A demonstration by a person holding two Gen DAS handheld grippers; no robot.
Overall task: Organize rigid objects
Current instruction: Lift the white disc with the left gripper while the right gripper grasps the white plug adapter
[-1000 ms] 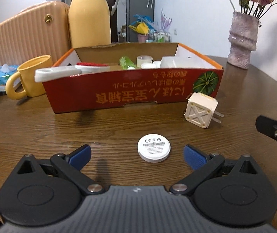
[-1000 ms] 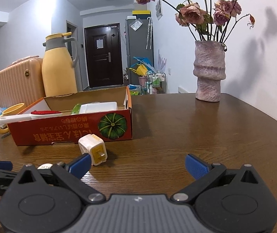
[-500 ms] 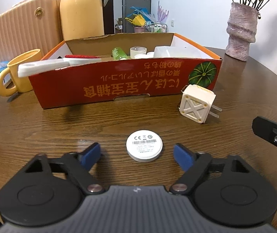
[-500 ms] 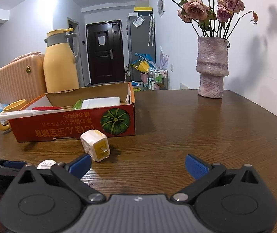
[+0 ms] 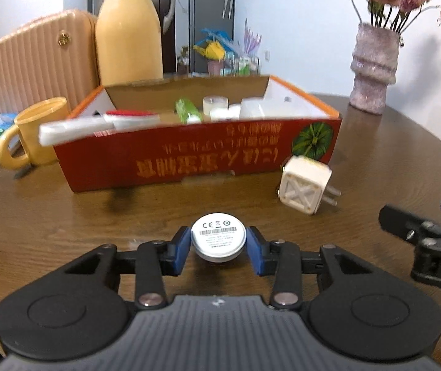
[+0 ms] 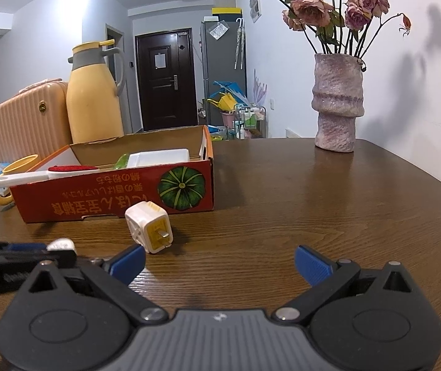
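The white round puck (image 5: 218, 239) (label side up, with printed marks and a barcode) lies on the brown desk (image 5: 65, 216) near the camera, squarely between the blue fingers (image 5: 179, 249) of the left gripper (image 5: 218, 249). Those fingers are closing, and each blue pad sits against the puck's rim, one on its left and one on its right. Just beyond it to the right, a white plug adapter (image 5: 305, 185) lies tilted on the desk, its prongs pointing right, near the red cardboard box (image 5: 189, 157). The box stands farther back, open at the top, holding a white container (image 5: 254, 108), a green item (image 5: 186, 111) and a long white tool (image 5: 75, 130) that juts over its left end. A yellow mug (image 5: 34, 133) stands left of the box; a yellow thermos (image 5: 129, 31) and a peach suitcase (image 5: 34, 61) sit behind it. A vase of dried roses (image 6: 338, 102) stands far right. The right gripper (image 6: 218, 264) hovers over bare desk to the right, fingers spread wide with nothing between them.
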